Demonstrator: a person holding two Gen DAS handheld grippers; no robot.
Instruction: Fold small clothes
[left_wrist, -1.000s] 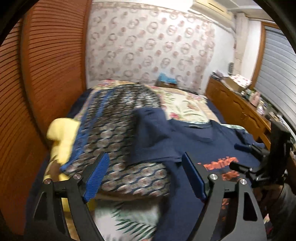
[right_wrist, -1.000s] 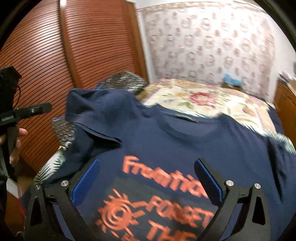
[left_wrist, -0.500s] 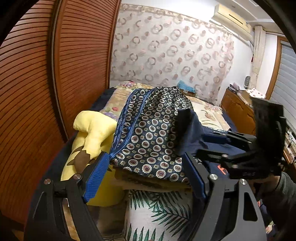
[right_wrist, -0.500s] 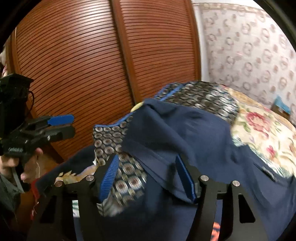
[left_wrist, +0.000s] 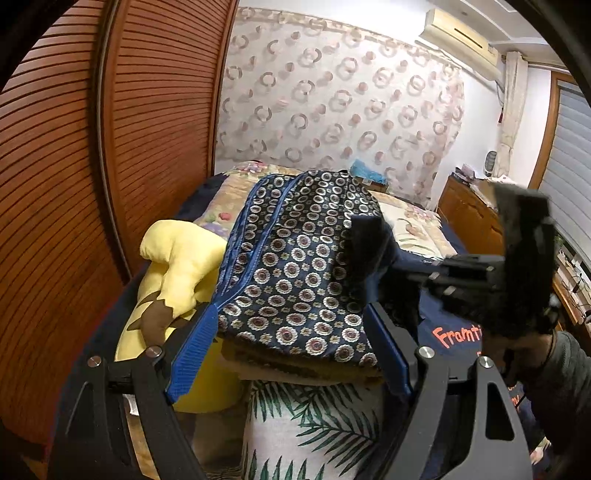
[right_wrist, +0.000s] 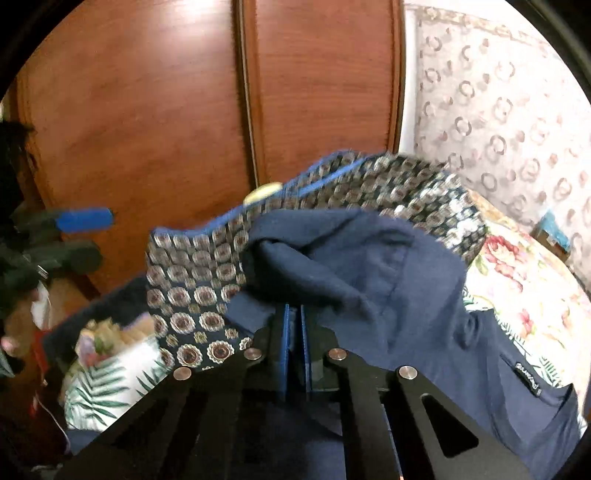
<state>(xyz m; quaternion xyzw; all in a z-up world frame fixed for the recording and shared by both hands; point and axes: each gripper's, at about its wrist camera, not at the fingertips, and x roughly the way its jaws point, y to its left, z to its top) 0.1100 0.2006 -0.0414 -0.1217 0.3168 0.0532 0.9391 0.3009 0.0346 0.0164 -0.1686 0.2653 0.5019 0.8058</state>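
A navy T-shirt (right_wrist: 388, 266) with orange print (left_wrist: 454, 332) lies on the bed, its left sleeve bunched up against a patterned cushion. My right gripper (right_wrist: 293, 317) is shut, its blue pads pinching a fold of that sleeve. In the left wrist view the right gripper (left_wrist: 399, 277) comes in from the right, held by a hand in a grey sleeve, with the sleeve fabric lifted at its tip. My left gripper (left_wrist: 290, 317) stands open in front of the cushion, nothing between its fingers. It also shows blurred at the left edge of the right wrist view, left gripper (right_wrist: 79, 238).
A navy circle-patterned cushion (left_wrist: 295, 258) sits on a leaf-print pillow (left_wrist: 314, 417), with a yellow plush toy (left_wrist: 177, 258) to its left. Slatted wooden wardrobe doors (left_wrist: 110, 147) run close along the left. A floral bedspread (right_wrist: 517, 277) and a wooden dresser (left_wrist: 469, 218) lie to the right.
My right gripper swung left from the shirt's printed chest to the left sleeve and its jaws closed on the fabric. My left gripper shifted left toward the cushion, staying open.
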